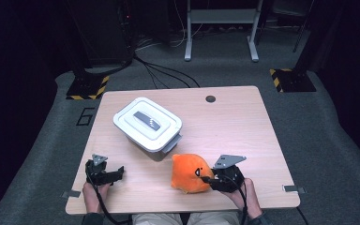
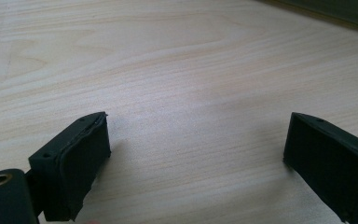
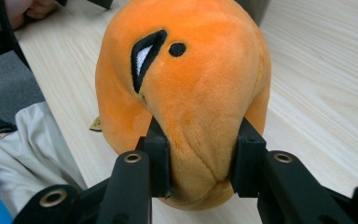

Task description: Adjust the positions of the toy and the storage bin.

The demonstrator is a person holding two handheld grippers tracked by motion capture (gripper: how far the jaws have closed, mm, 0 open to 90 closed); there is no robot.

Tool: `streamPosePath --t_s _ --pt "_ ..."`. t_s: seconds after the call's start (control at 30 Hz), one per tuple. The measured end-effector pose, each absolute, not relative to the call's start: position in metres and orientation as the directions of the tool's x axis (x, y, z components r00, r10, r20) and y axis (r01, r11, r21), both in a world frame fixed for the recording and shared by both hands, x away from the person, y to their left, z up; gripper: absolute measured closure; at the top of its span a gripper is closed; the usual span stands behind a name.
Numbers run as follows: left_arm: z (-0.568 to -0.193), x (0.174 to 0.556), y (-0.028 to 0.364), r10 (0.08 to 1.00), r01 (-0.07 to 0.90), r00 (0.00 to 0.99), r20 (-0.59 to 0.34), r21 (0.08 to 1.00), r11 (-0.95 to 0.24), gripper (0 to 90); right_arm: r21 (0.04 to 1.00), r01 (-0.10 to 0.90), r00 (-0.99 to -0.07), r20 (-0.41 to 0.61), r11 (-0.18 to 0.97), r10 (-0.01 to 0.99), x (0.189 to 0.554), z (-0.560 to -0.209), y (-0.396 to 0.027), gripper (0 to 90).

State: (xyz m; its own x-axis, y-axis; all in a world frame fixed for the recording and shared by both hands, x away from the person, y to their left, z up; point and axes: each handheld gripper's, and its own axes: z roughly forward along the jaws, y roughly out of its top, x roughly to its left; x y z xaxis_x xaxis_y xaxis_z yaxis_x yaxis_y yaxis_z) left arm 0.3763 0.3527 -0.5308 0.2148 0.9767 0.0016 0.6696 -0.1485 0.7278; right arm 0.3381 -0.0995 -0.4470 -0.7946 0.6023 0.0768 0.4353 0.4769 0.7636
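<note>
One orange plush toy (image 1: pixel 190 172). One white lidded box (image 1: pixel 147 123). One bench (image 1: pixel 234 126). Two tongs: left tongs (image 1: pixel 114 174), right tongs (image 1: pixel 209 179). Two yellow-black striped floor plates (image 1: pixel 88 87) behind bench.

Wooden table (image 1: pixel 243 126) on grey carpet. White lidded container (image 1: pixel 147 123) sits left of centre, nearer the far edge, turned at an angle, grey handle on its lid. Orange plush toy (image 1: pixel 190 172) lies near the front edge, just right of centre, apart from the container. Right gripper (image 1: pixel 212 179) is clamped on the toy's right side. Left gripper (image 1: pixel 118 171) rests near the front left corner, jaws apart, nothing between. Small dark hole (image 1: pixel 210 99) by the far edge.
</note>
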Motion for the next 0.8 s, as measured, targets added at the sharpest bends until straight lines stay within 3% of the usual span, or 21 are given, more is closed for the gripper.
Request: streamPosePath --t_s 0.8 --pt "-0.531 0.376 0.353 0.977 0.669 0.215 0.001 0.728 -0.148 6.7 0.781 0.487 -0.673 0.05 0.391 0.738 0.345 -0.442 -0.147 64.8"
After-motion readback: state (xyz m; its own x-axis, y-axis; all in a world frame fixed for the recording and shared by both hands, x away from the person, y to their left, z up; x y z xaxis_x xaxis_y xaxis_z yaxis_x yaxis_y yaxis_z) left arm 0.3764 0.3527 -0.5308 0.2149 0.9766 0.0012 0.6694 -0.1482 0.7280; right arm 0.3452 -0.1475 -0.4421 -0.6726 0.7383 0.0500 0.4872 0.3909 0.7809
